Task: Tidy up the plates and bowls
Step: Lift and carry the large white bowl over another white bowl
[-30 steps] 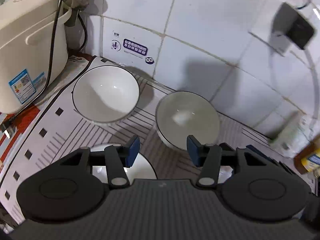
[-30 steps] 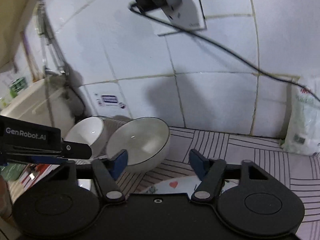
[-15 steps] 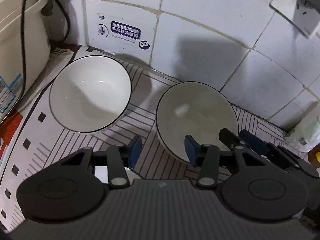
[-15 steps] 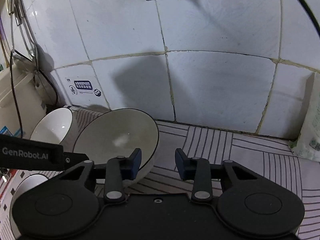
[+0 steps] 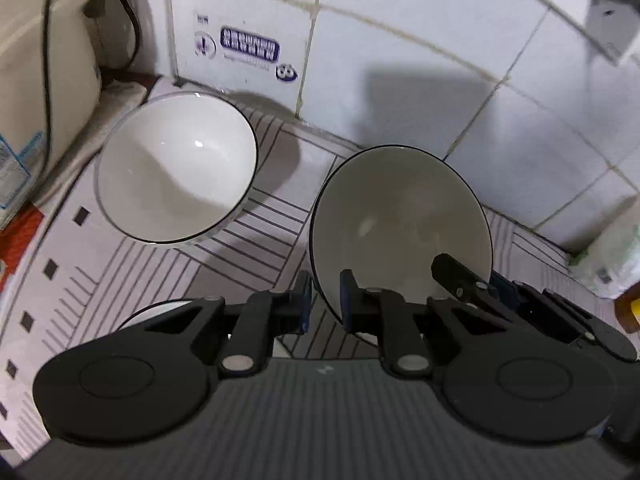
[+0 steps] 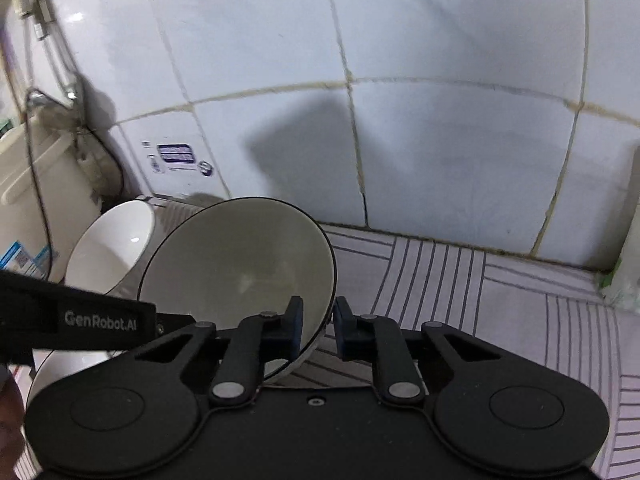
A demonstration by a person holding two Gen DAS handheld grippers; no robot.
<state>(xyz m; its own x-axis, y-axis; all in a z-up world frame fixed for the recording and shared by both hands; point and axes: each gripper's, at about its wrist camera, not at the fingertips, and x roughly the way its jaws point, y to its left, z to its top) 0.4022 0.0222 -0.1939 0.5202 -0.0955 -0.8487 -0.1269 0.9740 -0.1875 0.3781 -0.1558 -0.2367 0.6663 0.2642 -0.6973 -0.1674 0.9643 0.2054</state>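
The left hand-held gripper [image 5: 325, 298] is clamped on the near rim of the grey bowl [image 5: 400, 224], one pad inside and one outside. The right hand-held gripper [image 6: 316, 330] is clamped on the same bowl's rim at the other side. The bowl stands on the striped worktop [image 5: 264, 216] close to the tiled wall. Behind, to the left, a white bowl [image 5: 176, 168] waits. To lift well, I think both hands should rise together and level, so the rim does not slip
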